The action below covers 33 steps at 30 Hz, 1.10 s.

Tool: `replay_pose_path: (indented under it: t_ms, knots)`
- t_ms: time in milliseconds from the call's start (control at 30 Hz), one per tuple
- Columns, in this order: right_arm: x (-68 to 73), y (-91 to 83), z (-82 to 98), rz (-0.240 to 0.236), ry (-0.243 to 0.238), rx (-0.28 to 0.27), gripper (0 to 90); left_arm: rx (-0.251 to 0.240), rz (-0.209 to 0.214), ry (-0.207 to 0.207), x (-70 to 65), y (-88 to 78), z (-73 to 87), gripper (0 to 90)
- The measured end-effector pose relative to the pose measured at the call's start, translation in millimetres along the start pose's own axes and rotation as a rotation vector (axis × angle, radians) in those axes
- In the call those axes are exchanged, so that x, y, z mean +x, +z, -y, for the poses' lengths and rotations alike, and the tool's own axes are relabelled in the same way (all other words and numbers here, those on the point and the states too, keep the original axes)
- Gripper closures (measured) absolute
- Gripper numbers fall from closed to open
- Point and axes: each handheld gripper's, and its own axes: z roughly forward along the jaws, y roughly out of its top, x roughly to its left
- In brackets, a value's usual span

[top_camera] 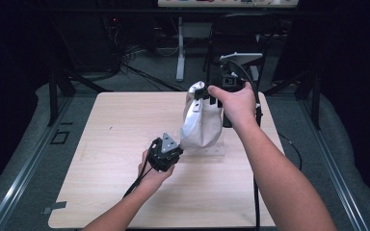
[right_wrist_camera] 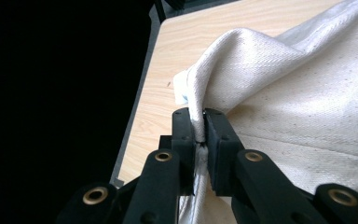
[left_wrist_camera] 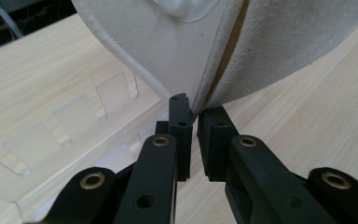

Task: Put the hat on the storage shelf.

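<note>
A white cloth (top_camera: 202, 125) hangs upright over the middle of the wooden table (top_camera: 120, 120). My right gripper (top_camera: 201, 92) holds it up from the top and is shut on a bunched upper edge of the cloth (right_wrist_camera: 298, 93), pinched tight between the pads (right_wrist_camera: 199, 119). My left gripper (top_camera: 179, 143) is low at the near left, at the bottom corner. In the left gripper view the cloth (left_wrist_camera: 261, 42) tapers to a point that enters the narrow gap between the jaw tips (left_wrist_camera: 193, 109), and the gripper is shut on that corner.
A clear acrylic rack (top_camera: 218, 150) with slots (left_wrist_camera: 74, 116) lies on the table under and just behind the cloth. Dark floor, cables and a stand (top_camera: 180, 48) lie beyond the far edge. Wide bare wood stretches to the left and front.
</note>
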Motion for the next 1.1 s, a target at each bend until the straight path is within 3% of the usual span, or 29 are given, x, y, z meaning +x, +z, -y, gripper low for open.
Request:
replay_pose_path:
  t_ms: [367, 467, 733, 833, 900, 1000, 1100]
  knots:
    - [-4.8, 17.2, 1.7, -0.006, 0.007, 0.022, 83.0, -0.003, 0.023, -0.043, 7.4, 0.9, 5.6, 85.7]
    - [-7.0, 21.0, 3.0, -0.008, 0.012, 0.034, 83.0, -0.002, 0.031, -0.072, 8.8, 1.7, 9.8, 85.8]
    - [-12.1, 27.2, 5.9, -0.002, 0.014, 0.046, 83.0, 0.028, 0.024, -0.102, 7.2, 5.6, 14.3, 85.9]
    - [-16.9, 28.8, 7.4, -0.001, 0.017, 0.045, 83.0, 0.062, 0.008, -0.073, 4.2, 9.5, 17.6, 86.2]
    - [-20.5, 31.1, 9.1, 0.007, 0.022, 0.051, 83.0, 0.059, 0.012, -0.094, 5.5, 10.8, 19.3, 86.2]
    - [-26.7, 35.8, 11.5, 0.011, 0.027, 0.059, 83.0, 0.106, 0.017, -0.1, 6.5, 16.8, 22.6, 86.2]
    - [-32.7, 40.5, 12.3, 0.021, 0.03, 0.066, 83.0, 0.098, 0.02, -0.117, 7.0, 17.2, 24.7, 86.2]
